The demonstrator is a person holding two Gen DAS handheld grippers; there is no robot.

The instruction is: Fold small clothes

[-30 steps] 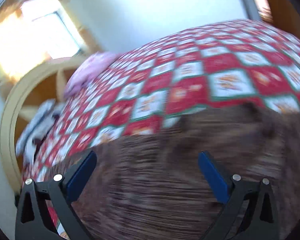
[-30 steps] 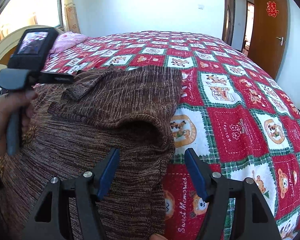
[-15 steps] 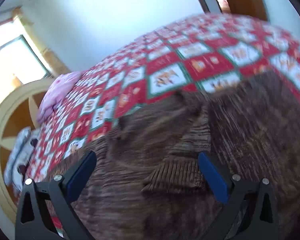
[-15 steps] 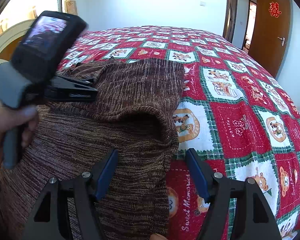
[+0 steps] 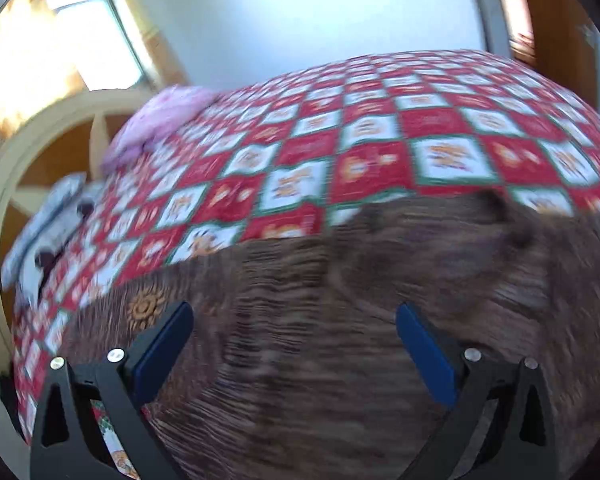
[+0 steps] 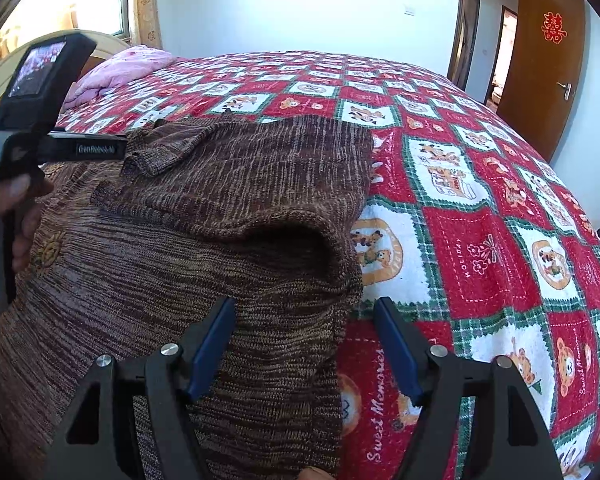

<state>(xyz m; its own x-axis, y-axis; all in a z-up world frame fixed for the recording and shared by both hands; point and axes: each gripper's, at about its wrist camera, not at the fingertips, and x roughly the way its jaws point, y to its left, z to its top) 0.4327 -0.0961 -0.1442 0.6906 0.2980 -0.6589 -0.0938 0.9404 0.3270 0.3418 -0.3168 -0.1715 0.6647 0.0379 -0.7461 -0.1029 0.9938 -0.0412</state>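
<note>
Left wrist view: your left tongs (image 5: 292, 356) stand wide apart, gripping nothing, above the blurred brown marled knit sweater (image 5: 360, 320) on the red-and-white checked bedspread (image 5: 380, 144).

Right wrist view: your right tongs (image 6: 304, 344) are opening; the sweater's (image 6: 220, 240) edge lies between them at 6 o'clock, unpinched.

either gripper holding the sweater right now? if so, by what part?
Neither. The right gripper is opening, straddling the brown sweater's side edge, pads apart from it. The left gripper stands open above the knit, gripping nothing.

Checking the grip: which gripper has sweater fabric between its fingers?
The right gripper: the brown sweater's edge lies between its opening fingers.
</note>
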